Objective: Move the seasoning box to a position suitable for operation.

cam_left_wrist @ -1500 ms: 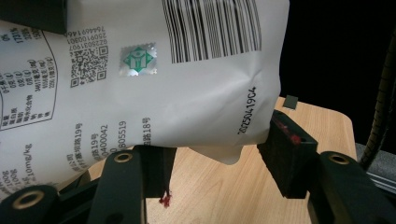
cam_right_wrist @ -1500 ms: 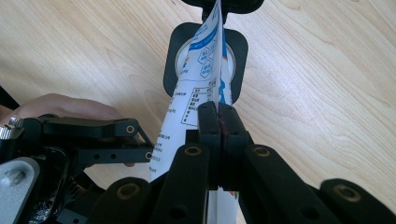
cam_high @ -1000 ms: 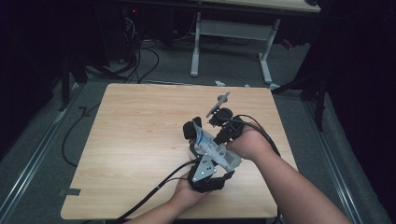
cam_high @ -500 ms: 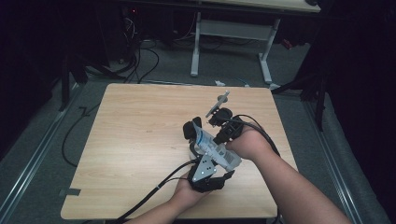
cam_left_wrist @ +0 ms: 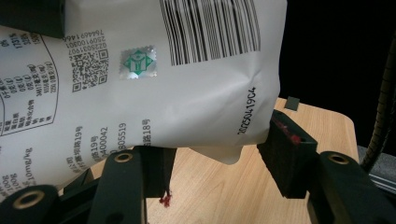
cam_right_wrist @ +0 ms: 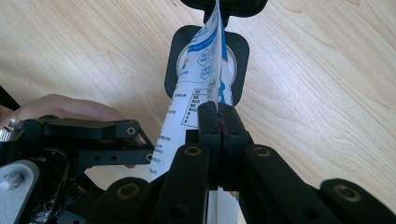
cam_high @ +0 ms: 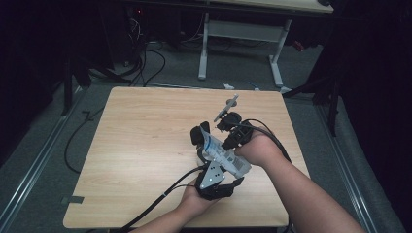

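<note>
White printed pouch (cam_high: 224, 154) held above the near right part of the wooden table (cam_high: 145, 145), caught between both grippers; contents not visible, package sealed as far as can be told. Seen in the left gripper view as a broad white face (cam_left_wrist: 187, 93) bearing a barcode, a QR code, a small green stamp and a printed date code, lower corner hanging free over the tabletop. Pinched on its thin edge (cam_right_wrist: 205, 88) by the right gripper (cam_right_wrist: 218, 116), jaws clenched tight on the seam, blue-and-white print running away toward a dark round piece beyond. Straddled by the left gripper (cam_left_wrist: 215, 158), jaws standing wide either side of the pouch's lower part, right pad just at the pouch's corner, left pad under its bottom edge; a firm press there cannot be told. Left hand (cam_high: 197, 201) entering from the near edge, gripper pointing away and up; right hand (cam_high: 260, 148) reaching in from the right, forearm angled across the table's near right corner. Broad bare wood to the left and far side; dark floor, cables and a white-legged desk frame (cam_high: 240, 43) beyond the far edge.
</note>
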### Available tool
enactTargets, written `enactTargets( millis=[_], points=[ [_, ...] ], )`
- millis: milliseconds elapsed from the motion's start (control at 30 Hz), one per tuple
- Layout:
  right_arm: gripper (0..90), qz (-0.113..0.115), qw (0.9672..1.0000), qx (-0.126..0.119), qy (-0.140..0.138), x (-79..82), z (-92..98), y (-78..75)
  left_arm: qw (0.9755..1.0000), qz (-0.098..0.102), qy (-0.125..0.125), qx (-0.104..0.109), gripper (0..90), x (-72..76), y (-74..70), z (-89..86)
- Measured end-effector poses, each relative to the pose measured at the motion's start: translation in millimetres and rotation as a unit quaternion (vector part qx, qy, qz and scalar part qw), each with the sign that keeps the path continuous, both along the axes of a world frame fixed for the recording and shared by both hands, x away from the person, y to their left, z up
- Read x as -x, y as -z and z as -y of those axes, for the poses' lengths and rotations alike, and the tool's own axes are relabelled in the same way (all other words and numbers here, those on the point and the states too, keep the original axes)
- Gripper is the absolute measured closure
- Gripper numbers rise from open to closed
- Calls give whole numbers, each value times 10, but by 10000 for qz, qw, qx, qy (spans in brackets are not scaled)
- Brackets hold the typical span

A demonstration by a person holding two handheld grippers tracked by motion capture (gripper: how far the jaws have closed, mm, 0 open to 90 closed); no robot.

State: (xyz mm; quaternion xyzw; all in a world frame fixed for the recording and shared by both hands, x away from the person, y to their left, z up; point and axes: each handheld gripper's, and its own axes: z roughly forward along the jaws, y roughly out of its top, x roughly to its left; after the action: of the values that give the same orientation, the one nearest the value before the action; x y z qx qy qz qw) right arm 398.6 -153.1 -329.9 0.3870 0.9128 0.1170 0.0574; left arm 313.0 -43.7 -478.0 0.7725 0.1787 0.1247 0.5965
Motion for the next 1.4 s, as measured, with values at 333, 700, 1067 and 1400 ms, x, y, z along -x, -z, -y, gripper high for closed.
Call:
enactTargets(
  millis=[333, 700, 1067, 1400],
  points=[
    [900, -9, 10000, 16, 16, 2, -1, -13, 10000, -9, -1, 29, 484, 4, -12, 7],
    [900, -23, 10000, 28, 88, 8, -12, -26, 10000, -1, -3, 57, 483, -2, -21, 4],
    [900, 18, 10000, 45, 16, -11, -28, -28, 10000, -33, -12, 88, 481, -5, -25, 1],
    [900, 28, 10000, 49, -2, -17, -35, -25, 10000, -28, -10, 94, 480, -6, -24, 0]
  ],
)
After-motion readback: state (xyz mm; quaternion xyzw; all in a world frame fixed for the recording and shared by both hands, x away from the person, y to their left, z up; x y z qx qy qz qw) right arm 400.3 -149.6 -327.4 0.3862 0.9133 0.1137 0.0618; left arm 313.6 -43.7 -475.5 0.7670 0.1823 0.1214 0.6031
